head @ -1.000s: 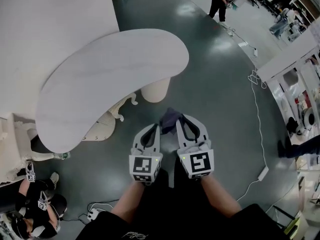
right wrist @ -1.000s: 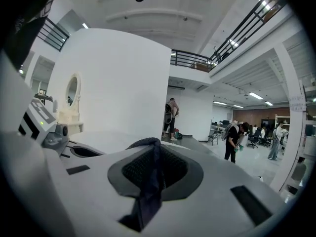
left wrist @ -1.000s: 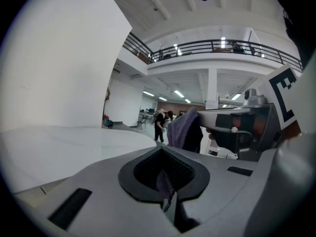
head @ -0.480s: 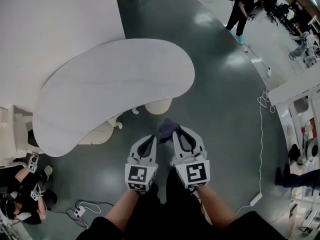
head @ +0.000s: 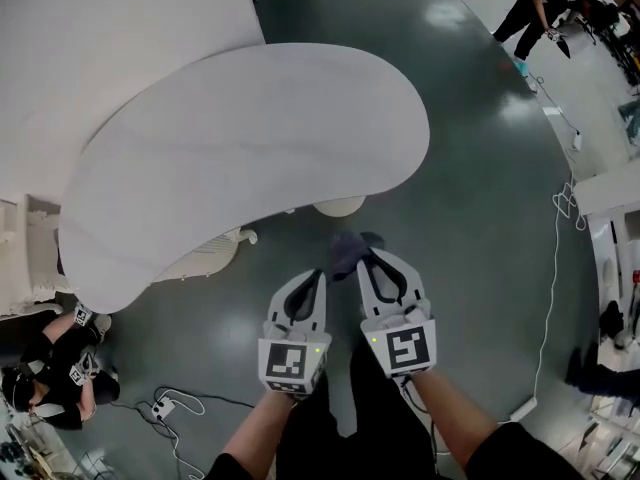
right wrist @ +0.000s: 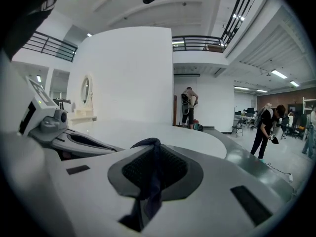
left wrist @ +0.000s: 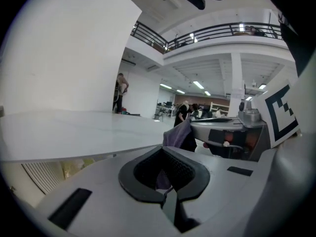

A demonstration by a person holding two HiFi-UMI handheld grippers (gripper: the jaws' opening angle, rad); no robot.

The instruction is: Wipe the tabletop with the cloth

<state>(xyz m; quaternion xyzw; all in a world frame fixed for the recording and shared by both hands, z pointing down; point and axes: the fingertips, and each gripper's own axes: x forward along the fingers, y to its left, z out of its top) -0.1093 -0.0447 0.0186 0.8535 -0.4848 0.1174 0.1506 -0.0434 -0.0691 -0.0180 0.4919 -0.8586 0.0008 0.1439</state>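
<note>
The white bean-shaped tabletop (head: 250, 148) fills the middle of the head view, just beyond both grippers. A dark purple cloth (head: 347, 251) sticks out from the tip of my right gripper (head: 366, 259), which is shut on it above the dark floor, short of the table's near edge. In the right gripper view the cloth (right wrist: 151, 168) is pinched between the jaws of the right gripper (right wrist: 150, 145), with the tabletop (right wrist: 163, 131) ahead. My left gripper (head: 314, 277) sits beside it, shut with nothing held. In the left gripper view the left gripper (left wrist: 164, 151) is level with the tabletop (left wrist: 74, 132), and the cloth (left wrist: 177, 135) shows just past it.
A tall white curved wall (head: 100, 28) stands behind the table. The table's pedestal (head: 340, 206) stands on the glossy dark floor. Cables (head: 170, 406) lie at lower left near a crouched person (head: 50, 388). A white cable (head: 552, 298) runs along the right. Another person (head: 535, 8) stands far right.
The tabletop has come nearer and looms larger in the head view. Both grippers have closed in on its near edge, the cloth still pinched in the right one.
</note>
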